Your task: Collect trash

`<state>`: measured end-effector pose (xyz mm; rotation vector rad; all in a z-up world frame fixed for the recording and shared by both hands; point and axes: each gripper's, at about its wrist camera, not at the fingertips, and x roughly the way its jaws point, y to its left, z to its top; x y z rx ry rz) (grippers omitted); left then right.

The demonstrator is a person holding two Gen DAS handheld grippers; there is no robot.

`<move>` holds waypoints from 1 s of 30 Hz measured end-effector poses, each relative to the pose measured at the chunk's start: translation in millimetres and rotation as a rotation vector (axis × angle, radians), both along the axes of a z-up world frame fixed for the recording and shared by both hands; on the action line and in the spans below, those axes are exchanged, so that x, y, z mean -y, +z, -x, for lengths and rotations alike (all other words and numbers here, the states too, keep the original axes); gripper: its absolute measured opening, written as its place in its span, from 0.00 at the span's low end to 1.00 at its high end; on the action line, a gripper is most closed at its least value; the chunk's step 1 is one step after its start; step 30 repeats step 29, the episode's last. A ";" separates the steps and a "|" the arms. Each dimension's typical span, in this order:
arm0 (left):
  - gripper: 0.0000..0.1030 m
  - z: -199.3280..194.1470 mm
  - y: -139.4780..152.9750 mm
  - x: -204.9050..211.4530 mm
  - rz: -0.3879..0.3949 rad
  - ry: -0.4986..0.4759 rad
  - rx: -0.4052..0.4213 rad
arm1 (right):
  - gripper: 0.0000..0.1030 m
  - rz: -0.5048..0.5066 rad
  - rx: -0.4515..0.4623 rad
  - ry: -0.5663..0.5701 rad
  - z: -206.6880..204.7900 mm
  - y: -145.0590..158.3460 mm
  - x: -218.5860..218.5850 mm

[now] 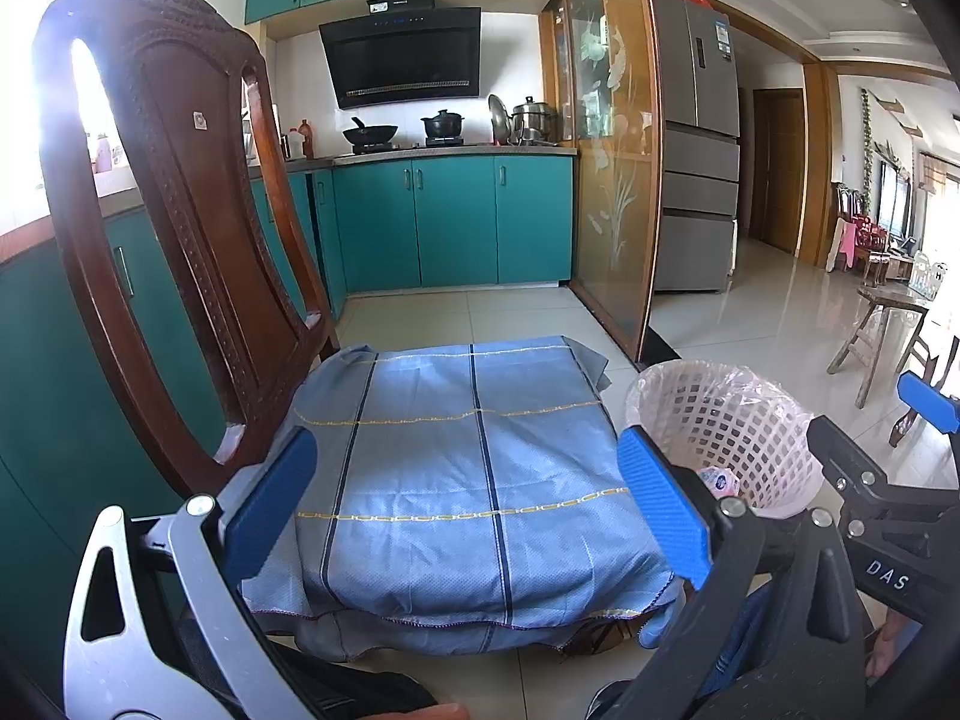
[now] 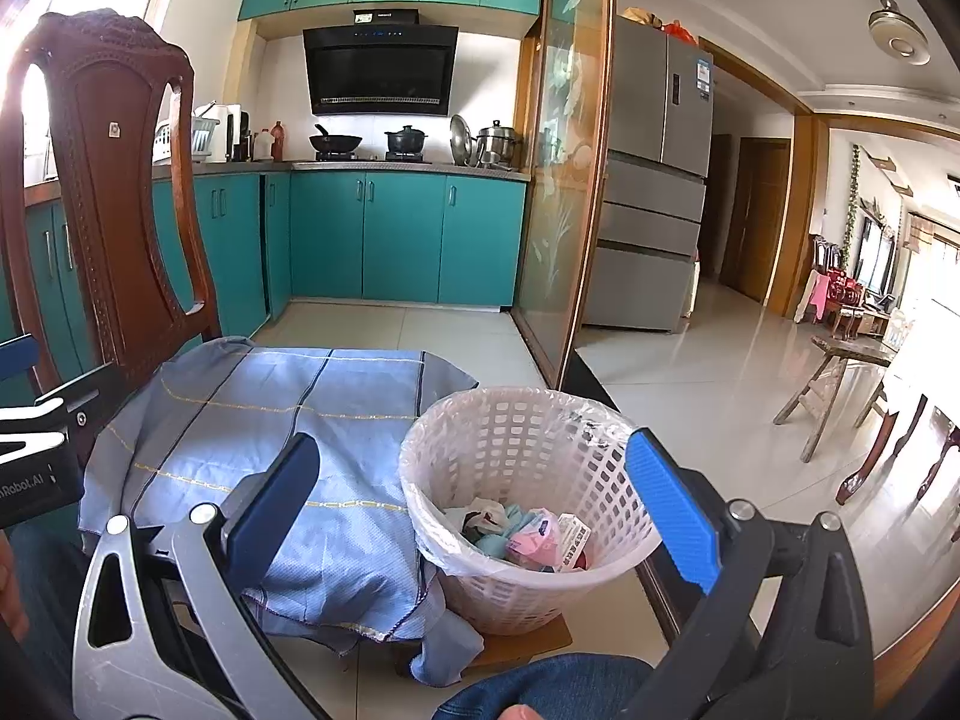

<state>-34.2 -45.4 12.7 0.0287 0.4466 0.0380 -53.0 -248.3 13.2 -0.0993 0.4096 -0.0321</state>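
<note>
A white lattice waste basket (image 2: 516,456) with a clear plastic liner stands on the floor right of a chair seat covered by a blue checked cloth (image 2: 264,414). Several pieces of trash (image 2: 528,531) lie in it: pink and teal wrappers and a small box. My right gripper (image 2: 474,504) is open and empty, held above the basket's near rim. My left gripper (image 1: 468,498) is open and empty over the blue cloth (image 1: 462,456), with the basket (image 1: 738,426) to its right. The right gripper's finger (image 1: 924,399) shows at the right edge of the left wrist view.
A carved wooden chair back (image 1: 174,192) rises at the left. Teal kitchen cabinets (image 2: 402,234) and a stove with pots are behind. A glass sliding door (image 2: 558,180), a fridge (image 2: 654,180) and a wooden stool (image 2: 840,372) stand right. Cardboard (image 2: 528,639) lies under the basket.
</note>
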 end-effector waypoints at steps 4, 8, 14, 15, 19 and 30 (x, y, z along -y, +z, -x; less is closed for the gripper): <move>0.97 -0.1 -0.6 -1.0 0.003 0.001 -0.001 | 0.97 0.001 -0.002 0.001 0.1 -0.7 -1.1; 0.97 0.5 -1.4 -1.9 0.005 -0.002 0.005 | 0.97 0.003 -0.004 0.003 0.1 -1.7 -2.3; 0.97 3.1 -4.8 -4.1 0.025 -0.026 0.015 | 0.97 0.008 -0.012 0.010 -2.6 -4.7 -5.5; 0.97 2.4 -6.2 -5.1 0.033 -0.031 0.008 | 0.97 0.008 -0.013 0.012 -2.9 -4.8 -5.8; 0.97 1.1 -9.5 -7.2 0.033 -0.025 0.003 | 0.97 0.011 -0.020 0.017 -4.4 -6.5 -8.4; 0.97 -37.1 -29.2 -22.6 0.056 0.011 -0.068 | 0.97 0.010 -0.059 0.041 -19.2 -16.1 -12.8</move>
